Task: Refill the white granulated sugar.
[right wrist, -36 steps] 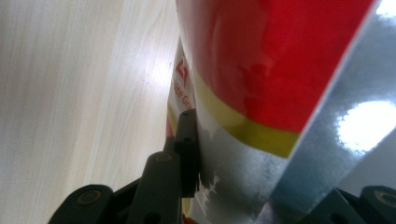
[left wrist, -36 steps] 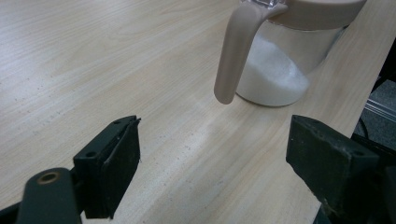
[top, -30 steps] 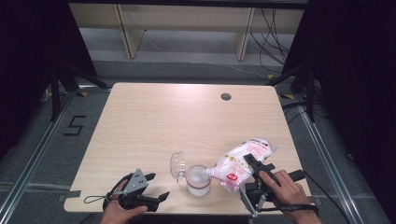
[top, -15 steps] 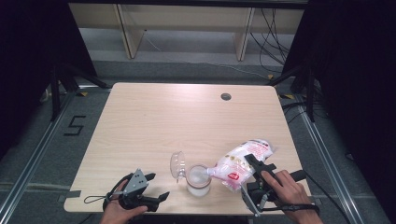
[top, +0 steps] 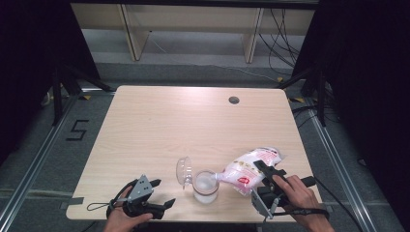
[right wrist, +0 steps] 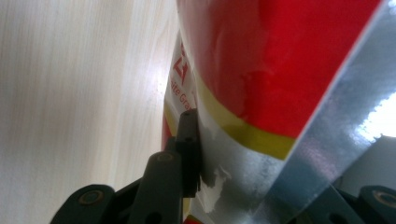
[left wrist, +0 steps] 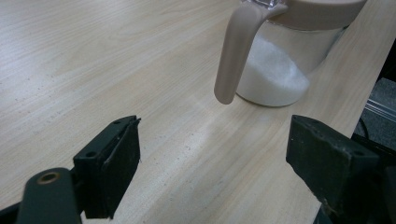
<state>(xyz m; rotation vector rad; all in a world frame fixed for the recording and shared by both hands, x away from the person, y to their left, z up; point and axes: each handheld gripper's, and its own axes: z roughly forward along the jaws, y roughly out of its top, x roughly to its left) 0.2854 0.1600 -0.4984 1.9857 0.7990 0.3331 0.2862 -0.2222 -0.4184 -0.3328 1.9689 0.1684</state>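
Pouring under way, by the look of it. Clear glass jar with a beige collar and curved beige handle [top: 205, 186] standing upright near the front edge of the pale wood-grain table [top: 193, 125], just left of the right gripper [top: 265, 180], its clear domed lid [top: 183, 170] flipped open on the side away from the bag. Already partly filled with white granules, heaped higher on one side, as seen close up in the left gripper view [left wrist: 275, 70]. White plastic bag with red print and a clear window [top: 249, 169] lifted and tilted, narrow end lowered to the jar's mouth, seemingly touching the rim, though too small in the high view to be sure of any stream falling.

Right gripper clamped on the bag: in the right gripper view one black jaw pressed flat against glossy red, yellow and silver film [right wrist: 261, 93], the film creased where pinched. Bag plump and slack toward its upper end, so apparently a fair amount left inside.

Left gripper [top: 152, 195] low at the front left of the table, jaws spread wide and holding nothing, pointed toward the jar handle but well short of it.

Likely left to do: finishing the pour, setting the bag down, closing the lid.
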